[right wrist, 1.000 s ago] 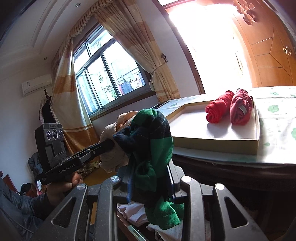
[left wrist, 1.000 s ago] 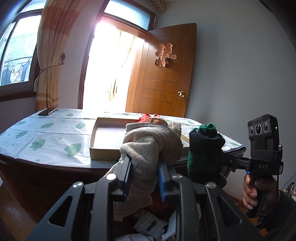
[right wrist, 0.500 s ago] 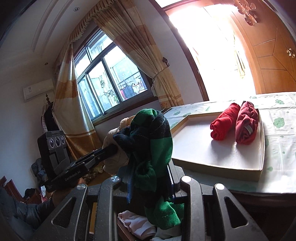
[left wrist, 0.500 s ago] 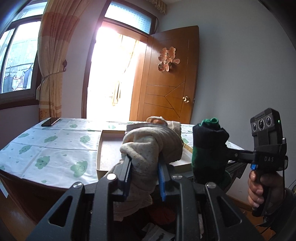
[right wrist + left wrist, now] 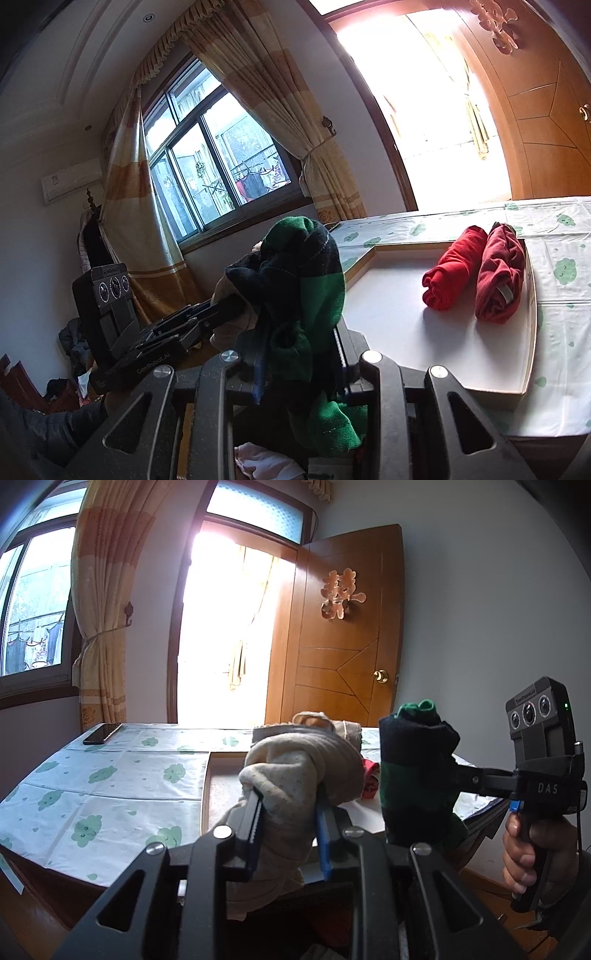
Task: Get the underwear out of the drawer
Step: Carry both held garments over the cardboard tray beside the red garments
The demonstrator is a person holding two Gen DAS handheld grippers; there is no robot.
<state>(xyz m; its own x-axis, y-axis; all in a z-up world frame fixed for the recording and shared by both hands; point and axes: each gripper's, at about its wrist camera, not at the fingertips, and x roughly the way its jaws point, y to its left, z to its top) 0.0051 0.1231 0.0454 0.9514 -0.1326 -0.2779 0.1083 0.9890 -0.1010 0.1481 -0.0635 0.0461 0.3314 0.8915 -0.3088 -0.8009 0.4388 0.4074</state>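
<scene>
My left gripper (image 5: 288, 808) is shut on a beige dotted underwear roll (image 5: 306, 768) and holds it above the table's front edge. My right gripper (image 5: 299, 354) is shut on a green and black underwear roll (image 5: 310, 280); it also shows in the left wrist view (image 5: 413, 775), held level with the beige roll to its right. Two red underwear rolls (image 5: 476, 273) lie side by side in a shallow cardboard tray (image 5: 406, 328) on the table. Pale clothes (image 5: 258, 461) show below the right gripper; the drawer itself is mostly hidden.
The table (image 5: 92, 782) has a white cloth with green cloud prints. A dark phone (image 5: 101, 734) lies at its far left corner. A wooden door (image 5: 343, 635) stands open behind, beside a bright doorway. Curtained windows (image 5: 218, 166) are at left.
Both grippers have risen with their rolls, from below the table edge to above it. The tray's inside and the red rolls show more fully. Both grips are unchanged.
</scene>
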